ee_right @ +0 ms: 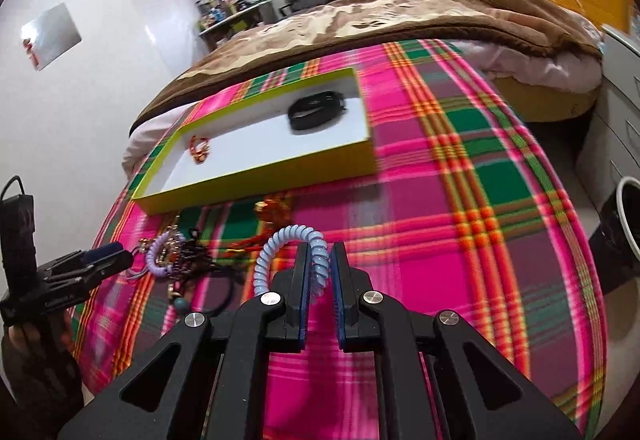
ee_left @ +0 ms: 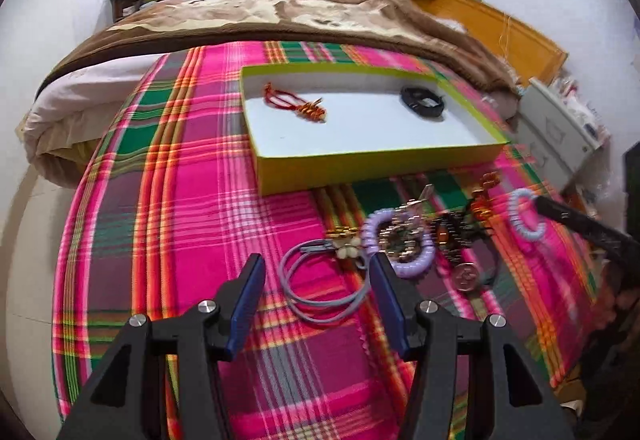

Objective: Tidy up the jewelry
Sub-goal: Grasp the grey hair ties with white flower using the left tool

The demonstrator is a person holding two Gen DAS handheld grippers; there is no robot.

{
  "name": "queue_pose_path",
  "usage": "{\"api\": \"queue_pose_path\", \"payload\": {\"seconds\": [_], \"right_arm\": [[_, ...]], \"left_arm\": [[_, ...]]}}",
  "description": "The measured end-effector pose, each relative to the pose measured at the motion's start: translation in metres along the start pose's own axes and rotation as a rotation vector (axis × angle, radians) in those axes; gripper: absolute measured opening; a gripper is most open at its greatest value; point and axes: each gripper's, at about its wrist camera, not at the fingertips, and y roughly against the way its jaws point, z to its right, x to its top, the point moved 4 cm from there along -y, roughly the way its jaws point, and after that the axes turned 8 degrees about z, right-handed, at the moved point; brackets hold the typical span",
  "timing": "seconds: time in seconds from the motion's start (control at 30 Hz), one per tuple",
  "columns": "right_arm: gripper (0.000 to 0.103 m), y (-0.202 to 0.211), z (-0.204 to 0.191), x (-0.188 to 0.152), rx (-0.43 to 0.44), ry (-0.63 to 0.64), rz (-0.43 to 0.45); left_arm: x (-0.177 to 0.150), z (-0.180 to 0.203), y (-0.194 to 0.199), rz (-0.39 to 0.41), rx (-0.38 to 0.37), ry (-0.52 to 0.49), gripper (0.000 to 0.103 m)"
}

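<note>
- Right gripper (ee_right: 320, 260) has its jaws clamped on a blue coil tie (ee_right: 280, 244), lifted just off the bed (ee_right: 460, 199).
- Left gripper (ee_left: 316, 276): jaws wide apart over grey hair ties (ee_left: 320, 280).
- Tangled jewelry pile (ee_left: 432, 236) sits between them, right in front of the tray (ee_left: 360, 167).
- Tray holds a red charm (ee_left: 298, 105) and black band (ee_left: 422, 101).

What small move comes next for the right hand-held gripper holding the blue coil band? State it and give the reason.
Probably carry it up and across to the yellow-rimmed box and let go there. The right hand-held gripper is shut on the pale blue coil band, the box stands open just beyond the jewelry pile, and a black bracelet and red cord charm already lie inside.
</note>
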Motion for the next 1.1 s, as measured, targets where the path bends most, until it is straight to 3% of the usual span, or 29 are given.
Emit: {"api": "queue_pose_path", "payload": {"seconds": [0.13,0.57,0.73,0.93,1.1], "right_arm": [[0.01,0.002,0.006,0.0,-0.01,-0.01,0.002],[0.01,-0.006,0.006,-0.002,-0.002,-0.017,-0.015],[0.01,-0.007,0.007,-0.002,0.001,-0.023,-0.016],[0.01,-0.007,0.007,-0.003,0.0,-0.024,-0.018],[0.01,-0.006,0.008,-0.003,-0.001,-0.027,-0.016]], "left_arm": [[0.0,0.004,-0.006,-0.009,0.083,-0.082,0.056],[0.01,0.02,-0.025,-0.038,0.007,-0.169,0.056],[0.01,0.02,-0.026,-0.033,-0.006,-0.148,0.055],[0.011,0.024,-0.025,-0.023,-0.049,-0.139,0.03],[0.011,0.026,-0.025,-0.017,-0.055,-0.126,0.022]]}}
